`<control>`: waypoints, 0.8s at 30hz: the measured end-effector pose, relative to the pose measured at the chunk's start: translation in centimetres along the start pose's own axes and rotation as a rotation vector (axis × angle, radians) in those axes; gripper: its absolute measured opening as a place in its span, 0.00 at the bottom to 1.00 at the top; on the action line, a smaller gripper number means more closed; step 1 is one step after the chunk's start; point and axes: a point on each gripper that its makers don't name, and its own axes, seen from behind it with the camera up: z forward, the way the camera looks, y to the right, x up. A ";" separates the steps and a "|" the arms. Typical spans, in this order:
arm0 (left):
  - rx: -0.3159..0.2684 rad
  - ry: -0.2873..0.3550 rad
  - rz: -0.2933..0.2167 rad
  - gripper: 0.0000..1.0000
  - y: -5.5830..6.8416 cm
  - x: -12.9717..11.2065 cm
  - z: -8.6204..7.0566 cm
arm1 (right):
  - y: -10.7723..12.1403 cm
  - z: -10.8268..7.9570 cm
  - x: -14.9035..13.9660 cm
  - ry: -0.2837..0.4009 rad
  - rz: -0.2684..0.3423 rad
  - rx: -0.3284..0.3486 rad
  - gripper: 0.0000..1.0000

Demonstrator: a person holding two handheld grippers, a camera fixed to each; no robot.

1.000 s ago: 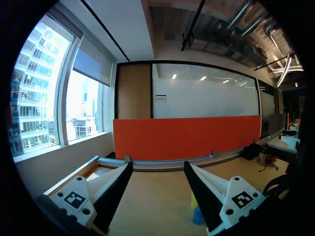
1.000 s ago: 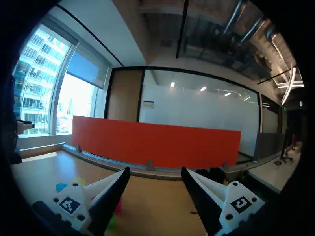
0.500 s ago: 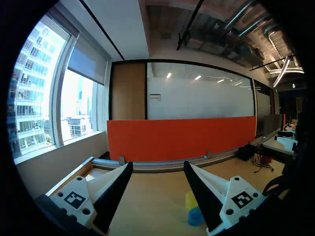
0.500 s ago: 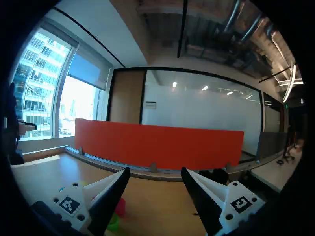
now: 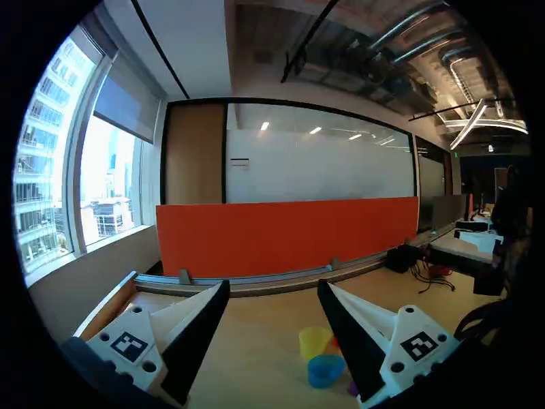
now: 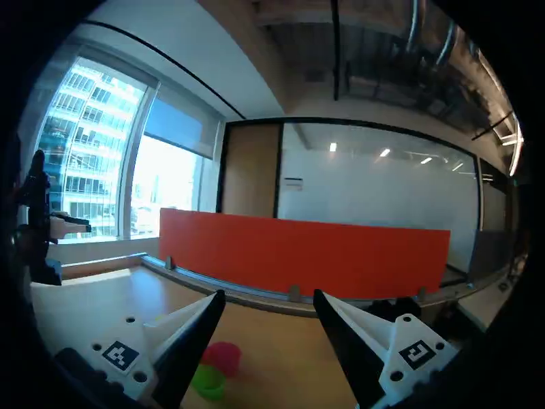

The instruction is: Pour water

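Note:
In the left gripper view, a yellow cup (image 5: 313, 340) and a blue cup (image 5: 325, 370) stand on the wooden table (image 5: 266, 327), just left of my right finger. My left gripper (image 5: 272, 293) is open above the table with nothing between its fingers. In the right gripper view, a pink cup (image 6: 223, 356) and a green cup (image 6: 208, 382) sit close together on the table beside my left finger. My right gripper (image 6: 268, 300) is open and holds nothing. The other gripper (image 6: 41, 232) appears at the far left edge of that view.
An orange divider panel (image 5: 286, 235) runs along the table's far edge, with a metal rail below it. Large windows (image 5: 48, 198) are on the left. A dark bag and cables (image 5: 409, 262) lie at the table's far right. A purple object (image 5: 352, 388) peeks beside the blue cup.
Both views have swung to the right and slightly down. The yellow and blue cups show more fully in the left gripper view, the pink and green cups more fully in the right gripper view.

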 end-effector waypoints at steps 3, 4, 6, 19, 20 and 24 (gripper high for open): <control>-0.044 -0.002 0.004 0.95 0.9 0.0 0.1 | -1.0 -0.1 0.1 0.004 0.001 0.058 1.00; -0.058 -0.003 0.003 0.95 1.3 0.0 0.1 | -1.3 -0.1 0.1 0.004 0.002 0.074 1.00; -0.087 -0.003 0.003 0.95 1.9 0.0 0.2 | -1.9 -0.1 0.1 0.005 0.006 0.105 1.00; -0.189 -0.030 0.040 0.95 3.5 -1.1 0.6 | -4.2 0.2 0.2 -0.016 0.038 0.256 1.00; -0.192 -0.035 0.041 0.95 3.5 -1.4 0.6 | -4.4 0.2 0.0 -0.023 0.036 0.268 1.00; -0.200 -0.061 0.047 0.95 3.3 -2.5 0.8 | -5.0 0.6 -0.7 -0.052 0.028 0.307 1.00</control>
